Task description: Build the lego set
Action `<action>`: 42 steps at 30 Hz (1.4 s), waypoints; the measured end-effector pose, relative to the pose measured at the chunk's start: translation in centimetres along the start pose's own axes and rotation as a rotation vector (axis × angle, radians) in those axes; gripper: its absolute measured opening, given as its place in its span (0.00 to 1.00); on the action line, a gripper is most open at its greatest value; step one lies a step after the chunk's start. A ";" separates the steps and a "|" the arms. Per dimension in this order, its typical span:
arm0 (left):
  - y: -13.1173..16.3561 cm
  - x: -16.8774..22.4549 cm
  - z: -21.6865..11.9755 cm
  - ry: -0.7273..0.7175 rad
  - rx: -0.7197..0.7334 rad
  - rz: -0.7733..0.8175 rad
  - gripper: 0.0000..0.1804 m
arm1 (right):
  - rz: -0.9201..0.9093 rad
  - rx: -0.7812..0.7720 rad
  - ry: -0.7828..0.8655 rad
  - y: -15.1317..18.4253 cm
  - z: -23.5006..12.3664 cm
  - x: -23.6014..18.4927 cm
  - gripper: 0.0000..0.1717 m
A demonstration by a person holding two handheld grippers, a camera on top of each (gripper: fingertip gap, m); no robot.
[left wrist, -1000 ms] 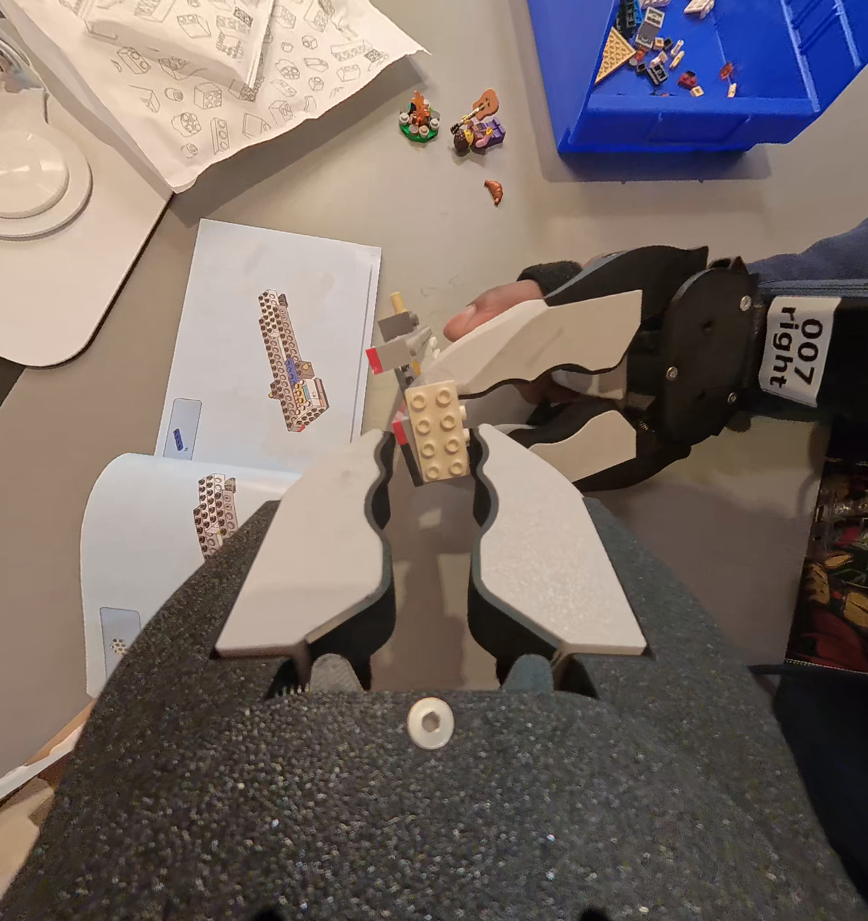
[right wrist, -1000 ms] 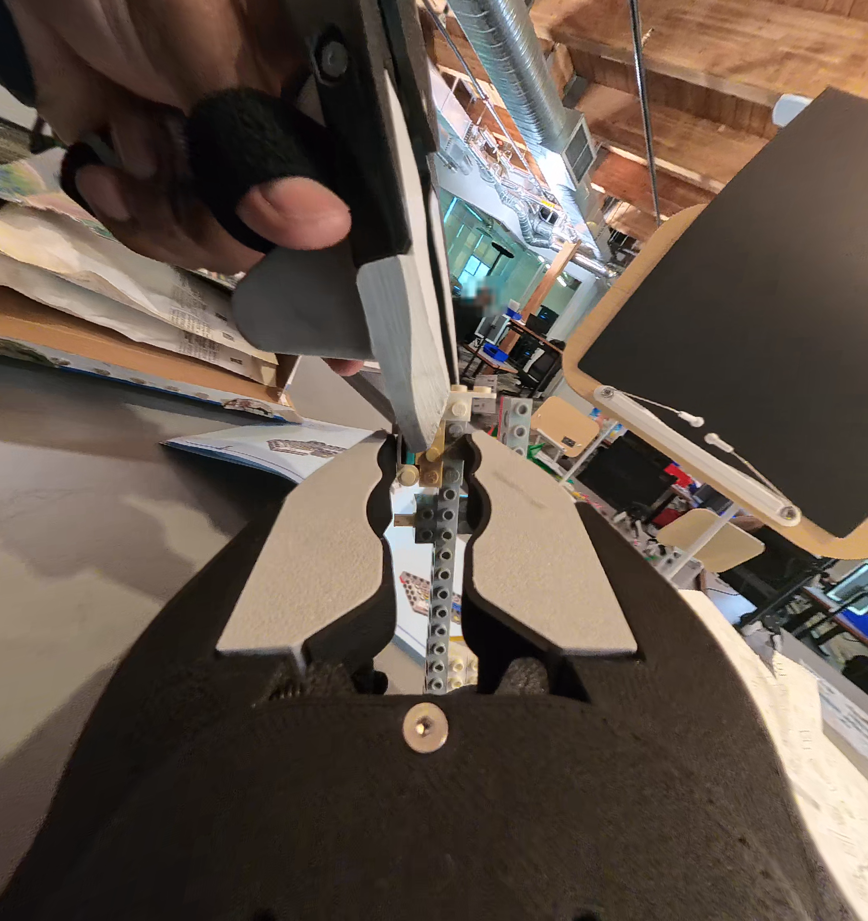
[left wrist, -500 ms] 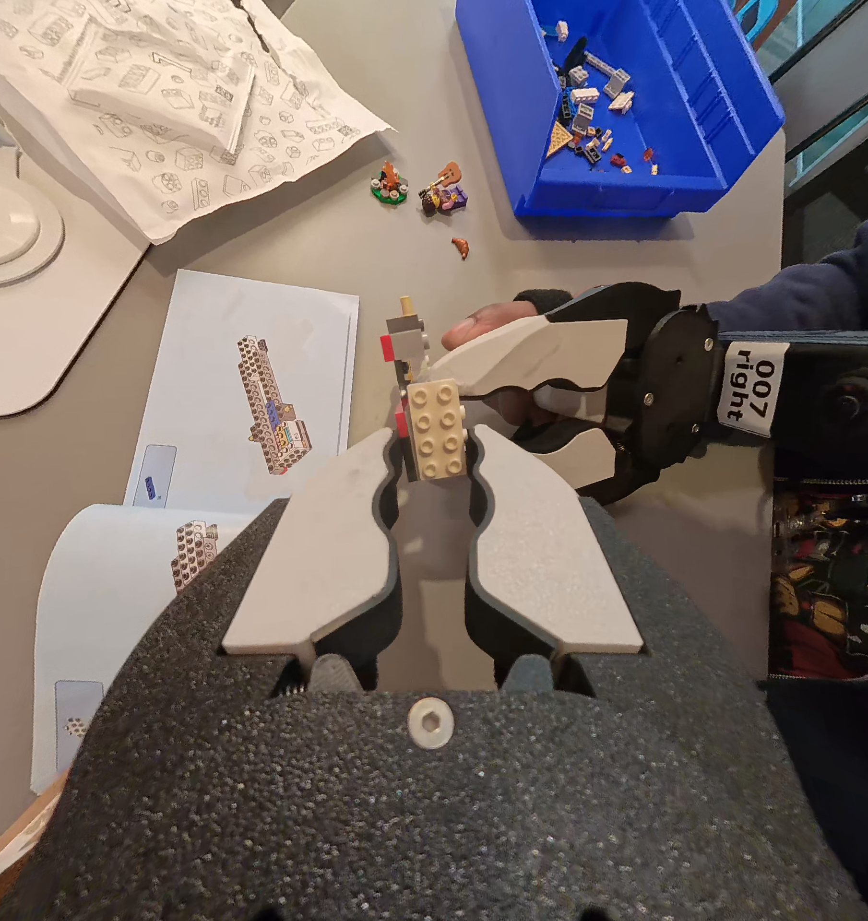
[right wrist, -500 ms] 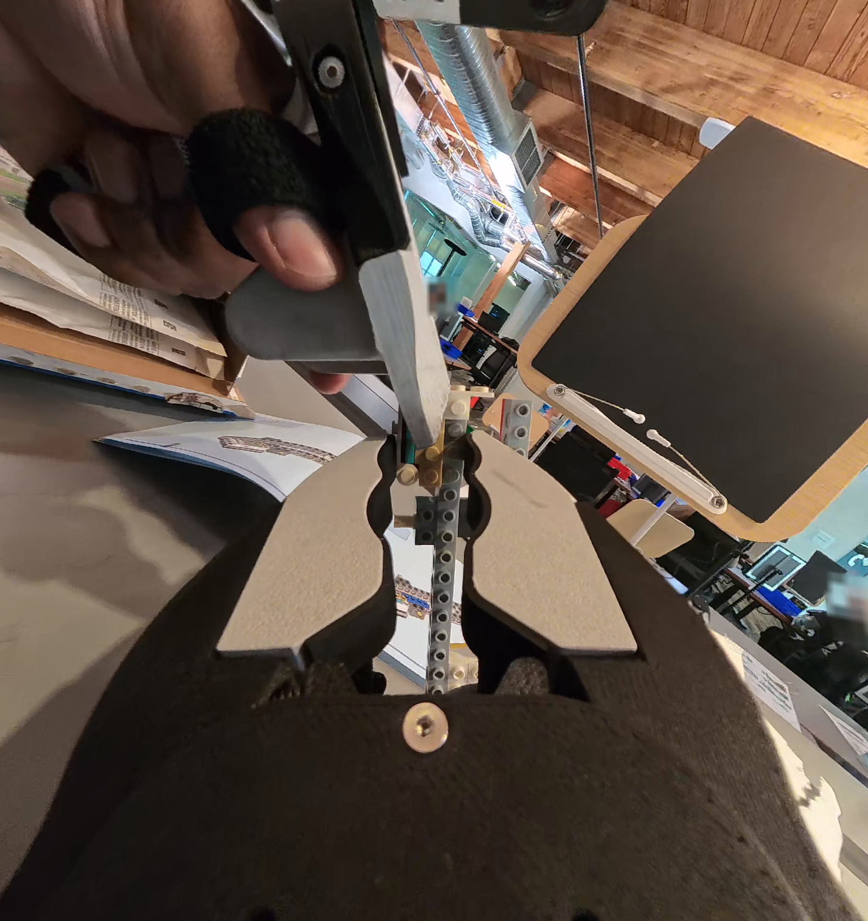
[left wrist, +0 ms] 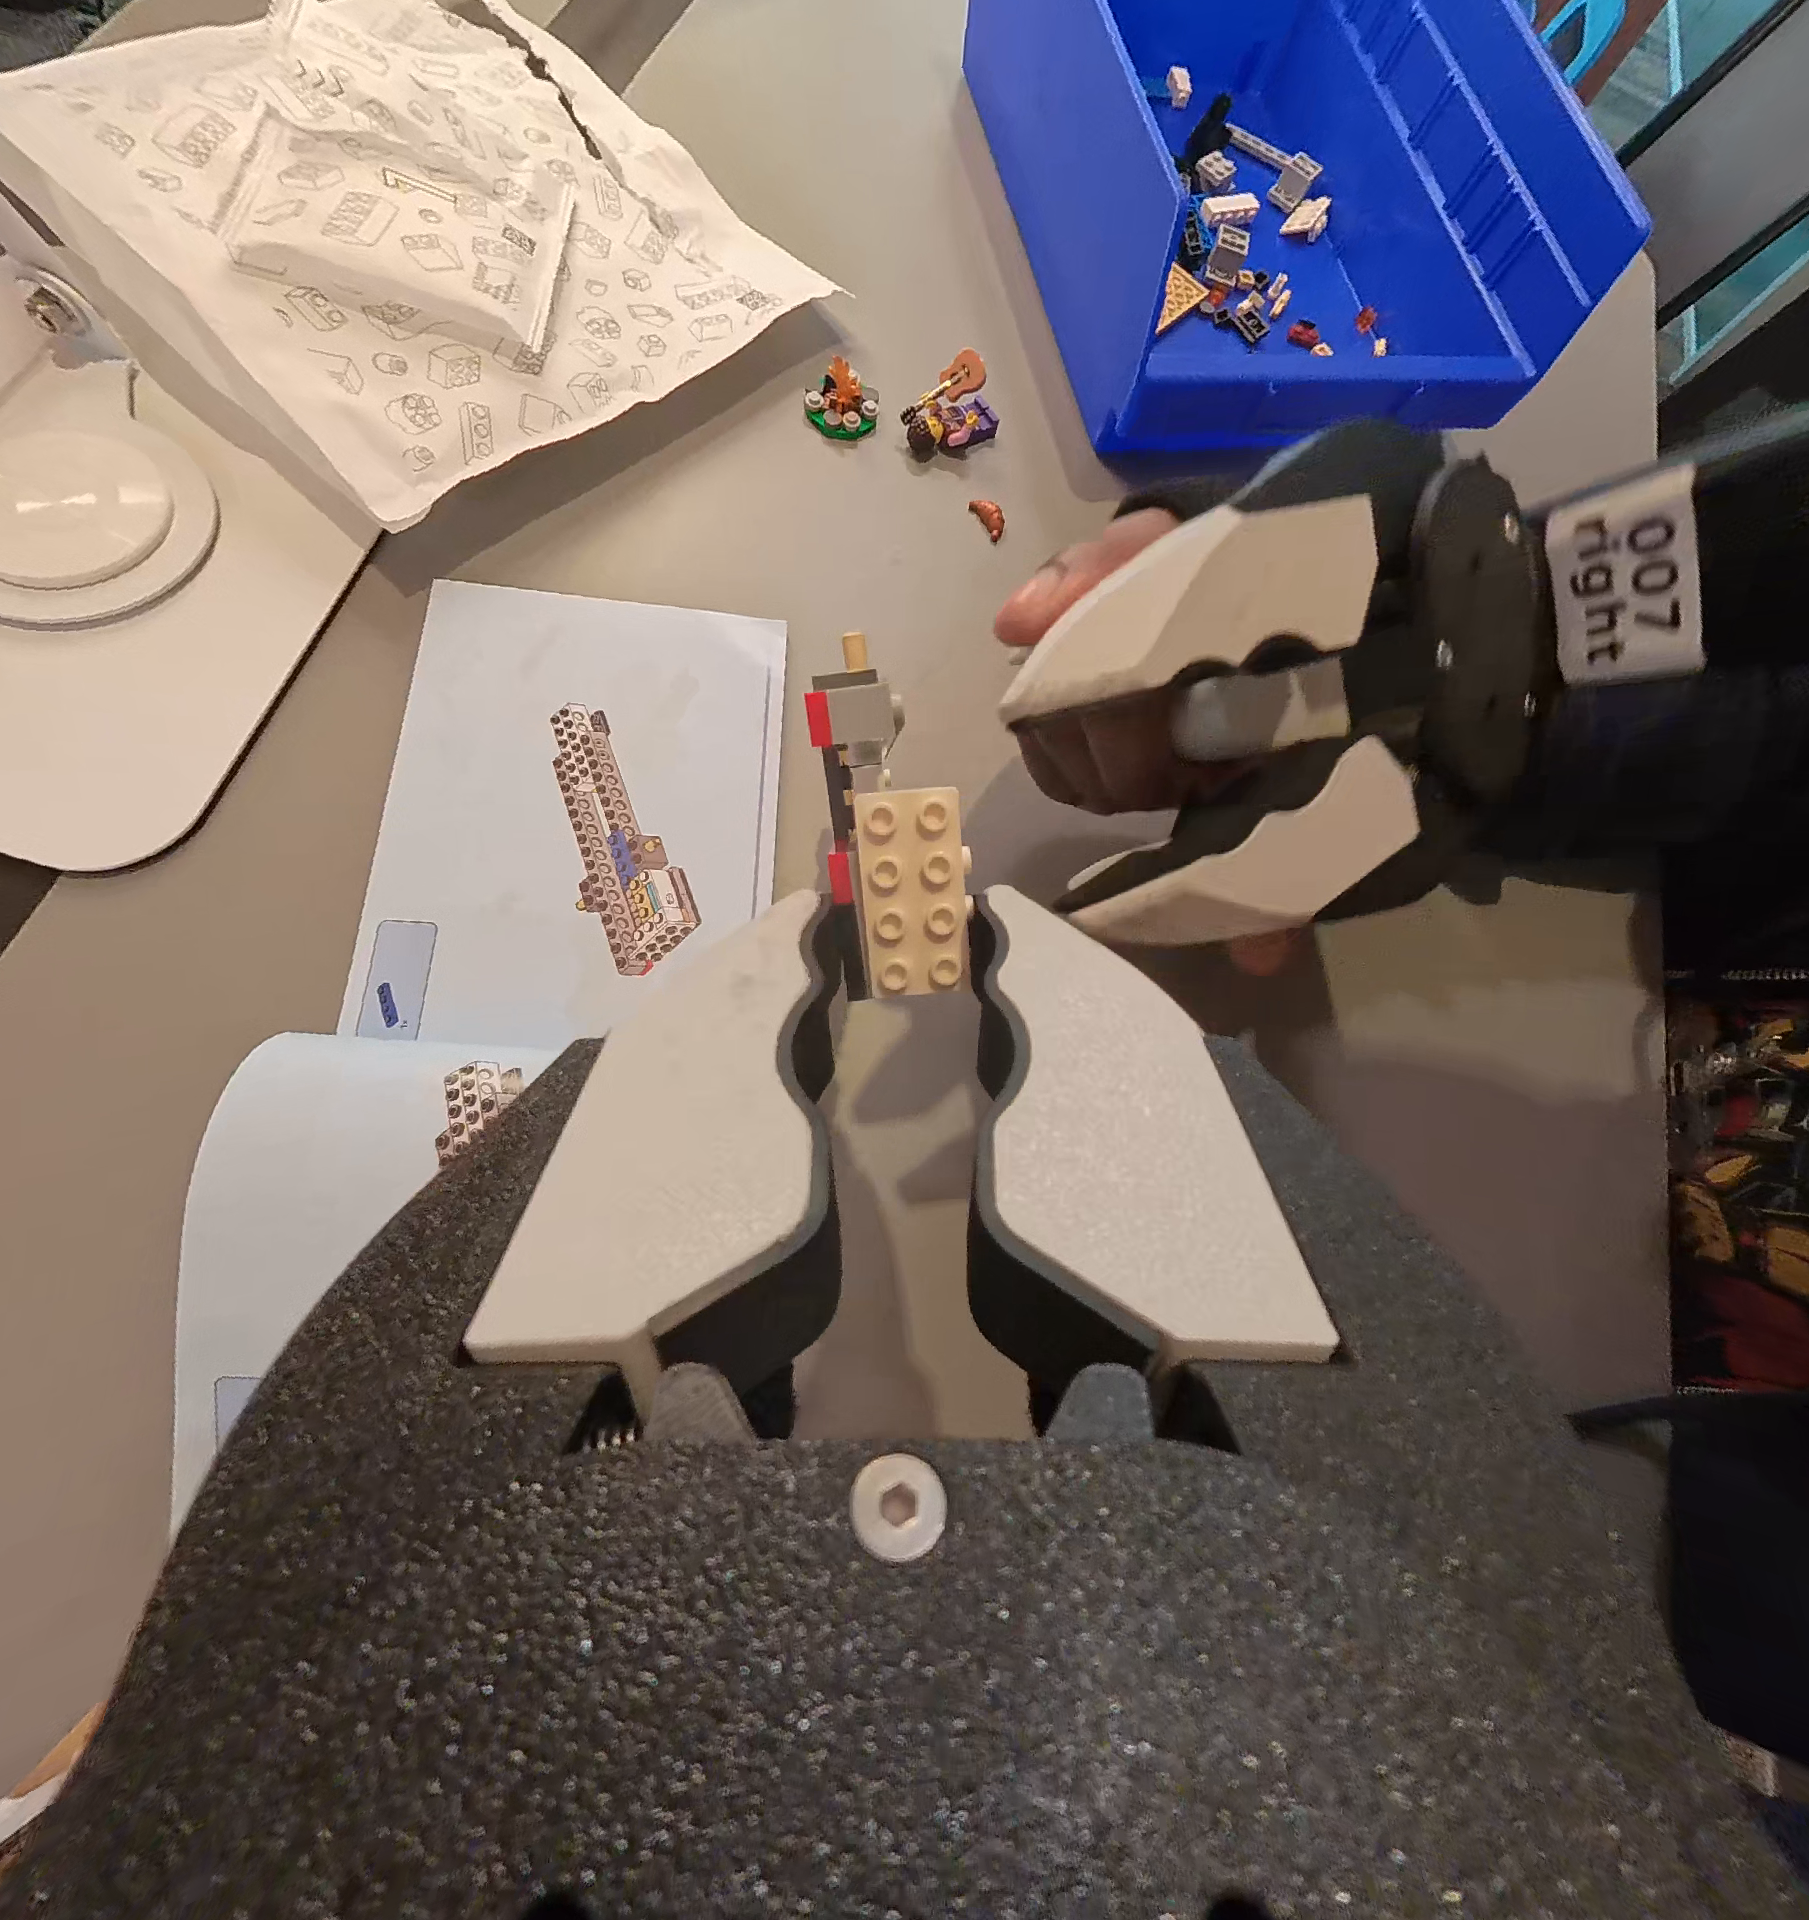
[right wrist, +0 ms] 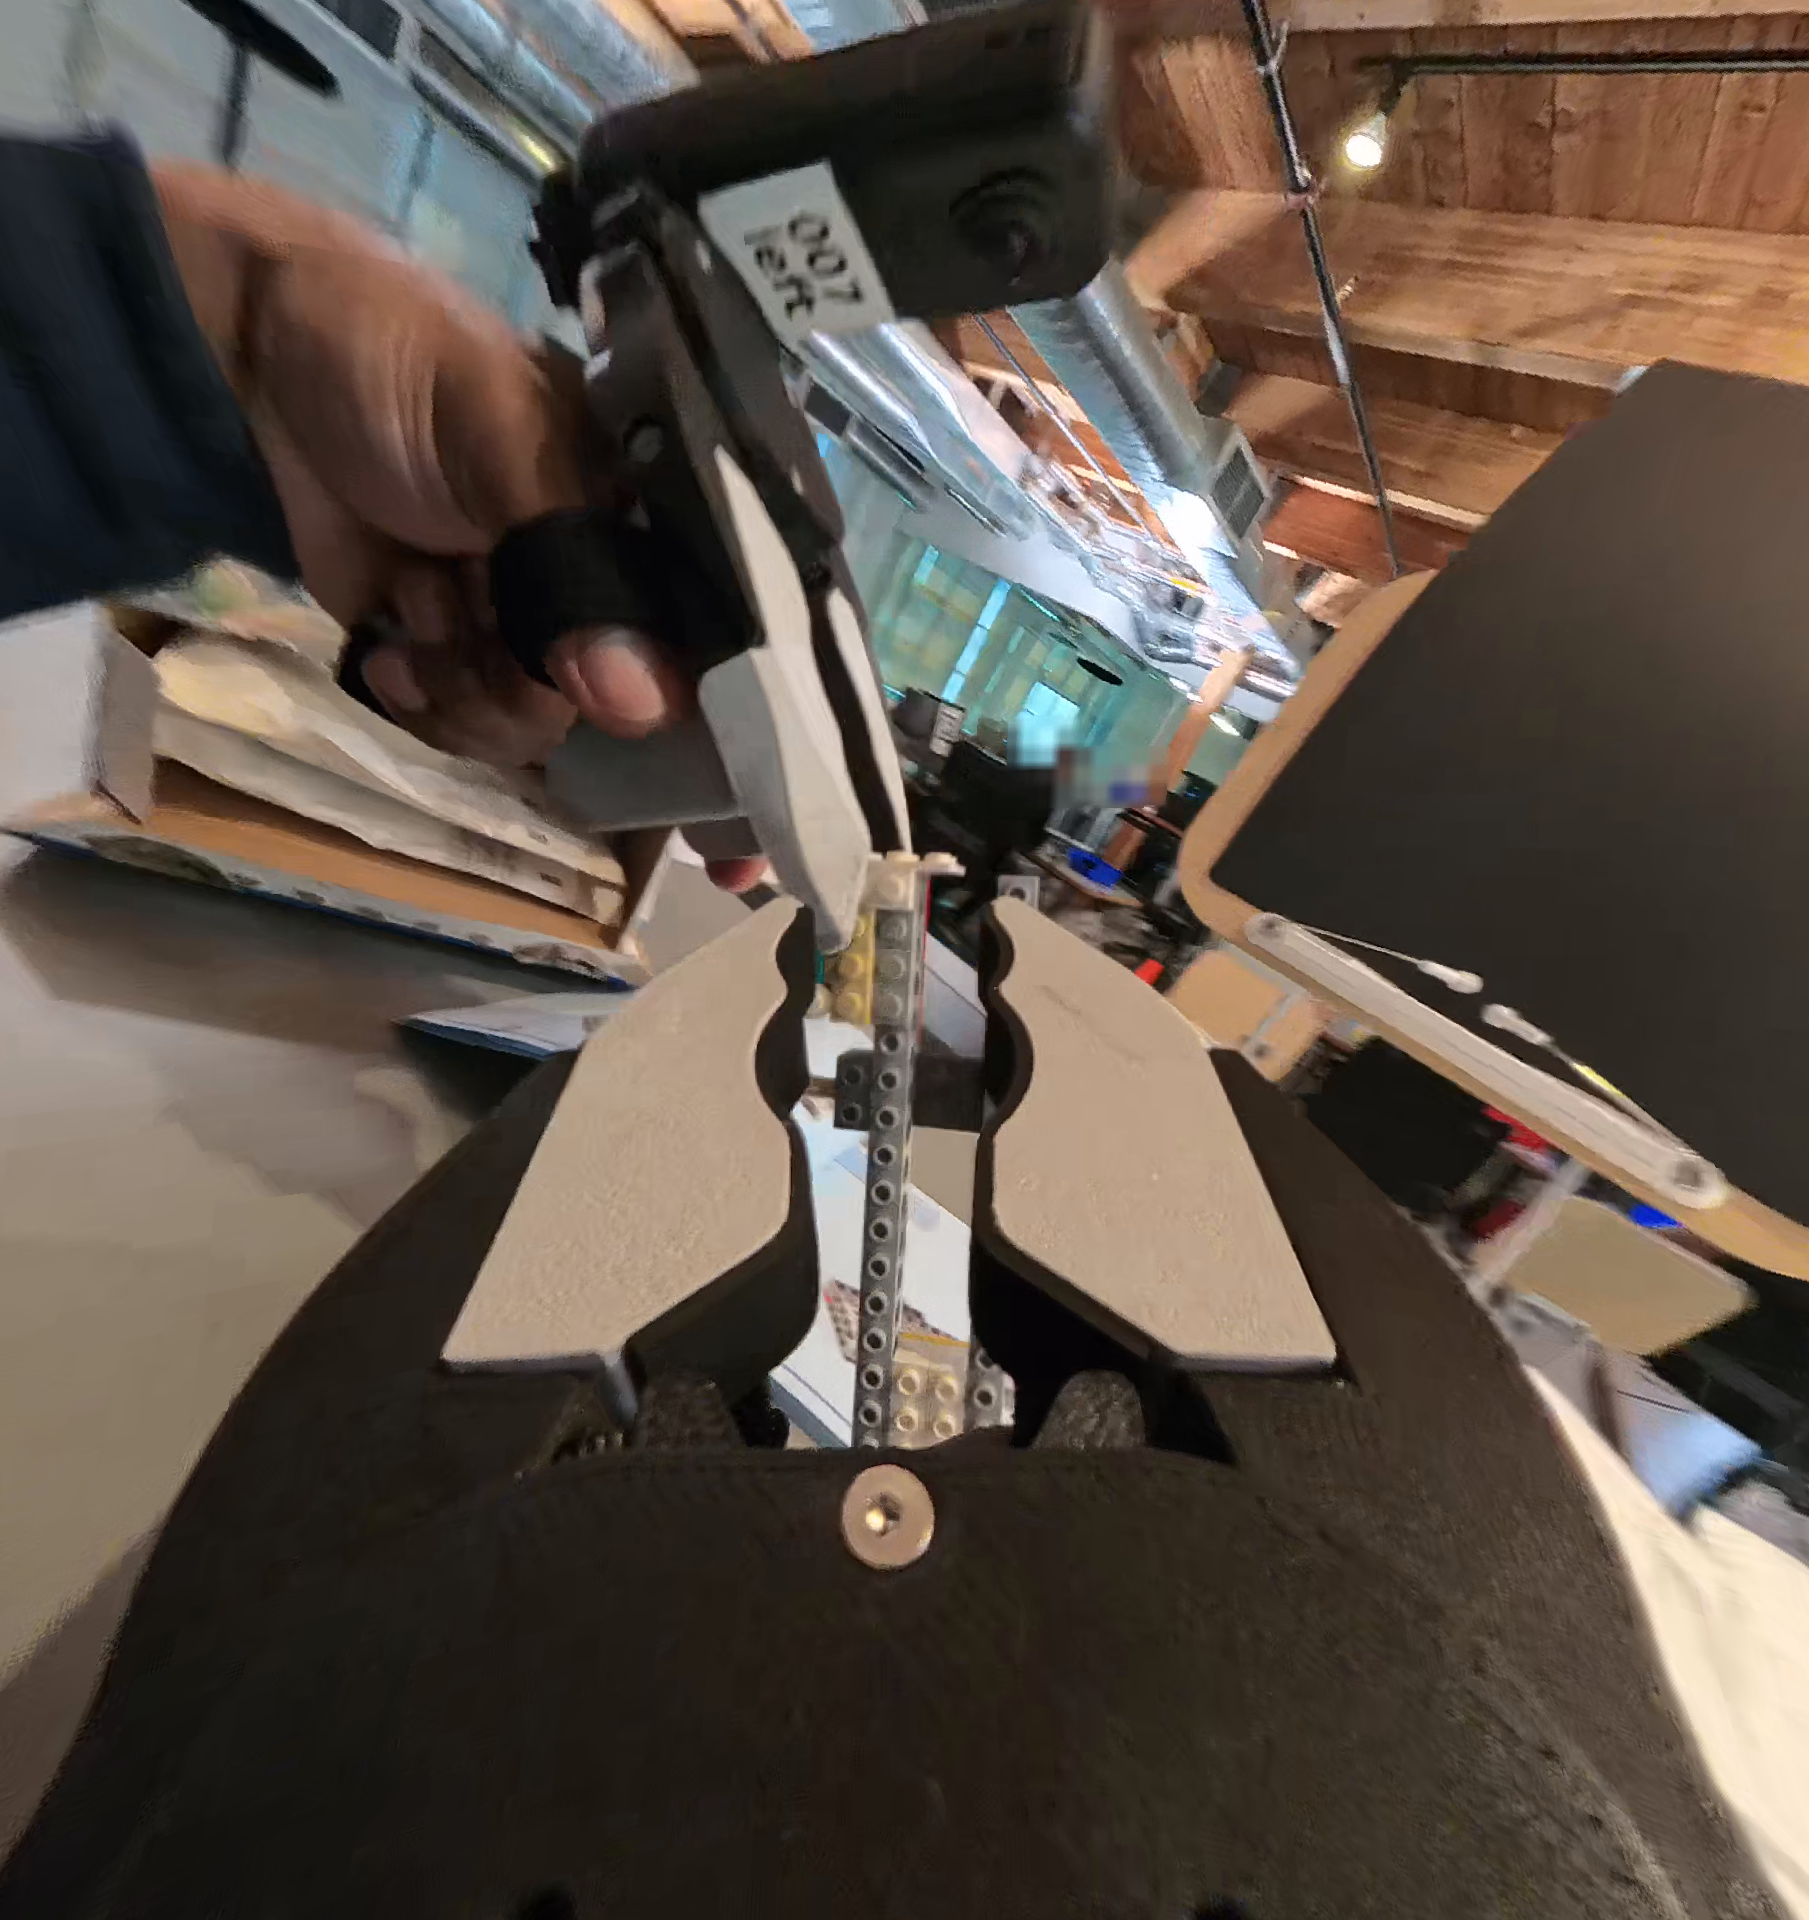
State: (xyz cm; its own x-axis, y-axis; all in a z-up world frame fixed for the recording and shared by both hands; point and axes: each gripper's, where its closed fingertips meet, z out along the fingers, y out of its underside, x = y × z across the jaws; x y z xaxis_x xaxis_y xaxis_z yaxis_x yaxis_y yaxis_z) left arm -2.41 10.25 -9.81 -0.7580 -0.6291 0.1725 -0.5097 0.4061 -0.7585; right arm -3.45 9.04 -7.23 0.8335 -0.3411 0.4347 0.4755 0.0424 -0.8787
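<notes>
My left gripper (left wrist: 900, 914) is shut on a small brick assembly (left wrist: 915, 894). The assembly has a tan studded plate on top and grey, black and red parts running forward from it. I hold it above the grey table (left wrist: 152, 1039). My right gripper (left wrist: 1045, 805) is open and empty, a short way to the right of the assembly and not touching it. In the right wrist view the assembly's long grey holed beam (right wrist: 884, 1195) stands between my right gripper's (right wrist: 892, 914) spread fingers with air on both sides. The left gripper's fingers (right wrist: 806, 790) clamp its upper end.
An open instruction booklet (left wrist: 526, 790) lies under the assembly. A torn white paper bag (left wrist: 380, 260) and a white stand base (left wrist: 58, 509) are at the far left. A blue bin (left wrist: 1295, 405) of loose pieces is far right, with a minifigure (left wrist: 947, 410), a campfire piece (left wrist: 843, 400) and a brown croissant piece (left wrist: 986, 516) nearby. The tips of both grippers are at nearly the same place. The brown croissant piece (left wrist: 986, 516) is about 25 cm from both grippers' fingertips.
My right gripper has opened, let go of the assembly and drawn back to the right. My left gripper keeps its hold and has lifted a little.
</notes>
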 end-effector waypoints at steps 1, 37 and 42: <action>0.1 0.0 -0.1 0.001 -0.003 0.009 0.13 | 0.061 0.012 -0.037 -0.2 -0.1 0.3 0.18; 0.6 3.8 1.6 0.133 -0.051 0.224 0.13 | 0.540 -0.185 -0.555 1.7 -1.7 -1.1 0.17; 0.8 4.3 1.3 0.162 -0.055 0.229 0.13 | 0.529 -0.152 -0.587 1.1 -2.1 -1.6 0.17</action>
State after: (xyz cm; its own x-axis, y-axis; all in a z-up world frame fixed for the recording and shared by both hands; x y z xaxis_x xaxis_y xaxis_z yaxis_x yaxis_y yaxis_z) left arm -5.49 6.99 -10.48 -0.9088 -0.4043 0.1027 -0.3360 0.5637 -0.7545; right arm -4.83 7.69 -9.27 0.9695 0.2398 -0.0510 -0.0320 -0.0824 -0.9961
